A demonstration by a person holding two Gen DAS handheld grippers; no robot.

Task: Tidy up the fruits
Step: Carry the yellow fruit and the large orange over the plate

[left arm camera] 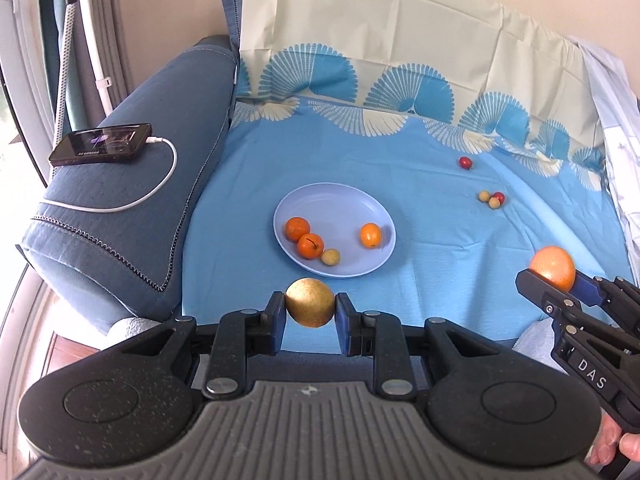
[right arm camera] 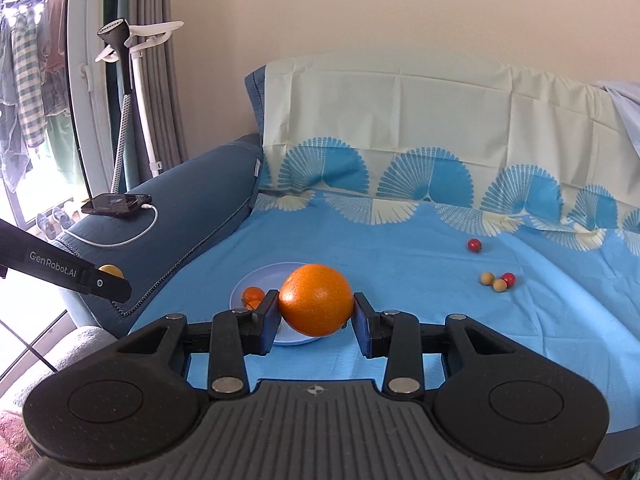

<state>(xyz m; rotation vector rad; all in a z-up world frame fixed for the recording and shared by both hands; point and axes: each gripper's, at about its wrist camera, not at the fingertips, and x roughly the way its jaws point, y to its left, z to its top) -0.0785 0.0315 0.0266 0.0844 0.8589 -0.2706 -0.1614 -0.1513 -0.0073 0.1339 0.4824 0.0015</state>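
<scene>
My left gripper [left arm camera: 310,312] is shut on a yellow-brown pear [left arm camera: 310,302], held just in front of the light blue plate [left arm camera: 340,200]. The plate holds three small oranges [left arm camera: 297,229] and one small yellow fruit [left arm camera: 331,257]. My right gripper [right arm camera: 316,314] is shut on a large orange [right arm camera: 316,305], held above the near edge of the plate [right arm camera: 276,272]. In the left wrist view the right gripper [left arm camera: 554,280] with its orange [left arm camera: 553,266] is at the right. Small red [left arm camera: 465,162] and yellow [left arm camera: 485,196] fruits lie on the blue sheet at the far right.
A blue sofa armrest [left arm camera: 132,208] on the left carries a phone [left arm camera: 102,144] with a white charging cable. The seat is covered by a blue patterned sheet [left arm camera: 460,248], and the backrest by a cream cloth [right arm camera: 400,100]. A garment steamer [right arm camera: 120,80] stands by the window.
</scene>
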